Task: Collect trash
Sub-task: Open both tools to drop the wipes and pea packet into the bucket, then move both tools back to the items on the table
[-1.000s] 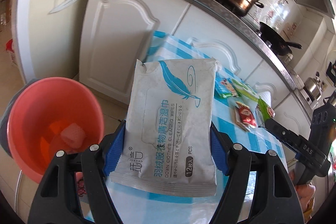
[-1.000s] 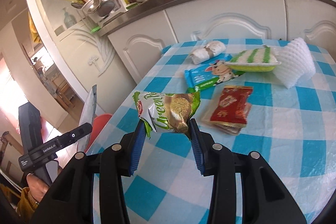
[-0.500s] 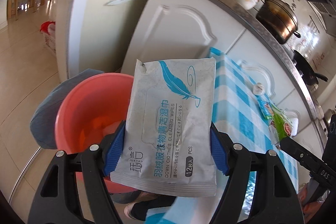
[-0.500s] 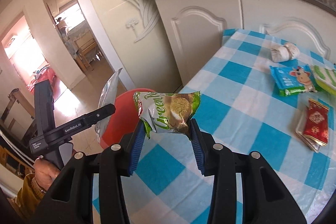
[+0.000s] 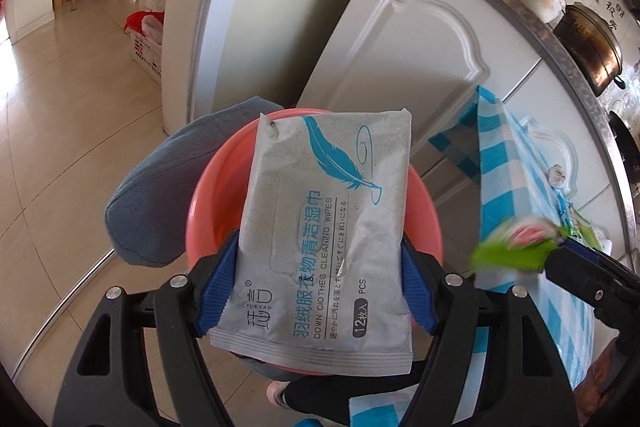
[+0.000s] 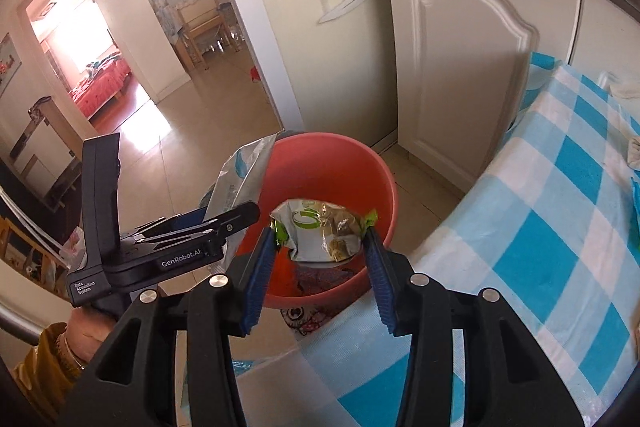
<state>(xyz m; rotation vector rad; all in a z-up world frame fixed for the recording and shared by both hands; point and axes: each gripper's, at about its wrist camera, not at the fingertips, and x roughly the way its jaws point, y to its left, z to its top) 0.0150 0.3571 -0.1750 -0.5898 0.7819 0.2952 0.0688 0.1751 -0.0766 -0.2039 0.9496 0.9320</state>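
Observation:
My left gripper (image 5: 320, 291) is shut on a grey wet-wipes packet (image 5: 328, 227) with a blue feather print, held upright over the salmon-red basin (image 5: 208, 195). My right gripper (image 6: 320, 251) hangs over the same basin (image 6: 384, 187) with its jaws opening. A green snack wrapper (image 6: 324, 231) is tipped forward, still caught between the blue pads (image 6: 260, 267) at their tips. From the left wrist, that wrapper (image 5: 516, 247) is a green blur at the right gripper's tip. The right wrist sees the left gripper (image 6: 240, 215) and its packet (image 6: 244, 171) at the basin's left rim. Some trash lies in the basin.
The basin rests on a grey cushion (image 5: 160, 195) on the tiled floor, beside the table's blue-checked cloth (image 6: 560, 227). White cabinet doors (image 5: 400, 47) stand behind it. More litter (image 5: 556, 175) lies on the table. A white basket (image 5: 146, 47) sits by the doorway. A hand (image 6: 84, 331) holds the left gripper.
Both grippers swung left from above the table to above the basin. The wipes packet stays gripped. The green wrapper has tipped forward and slid toward the right gripper's fingertips.

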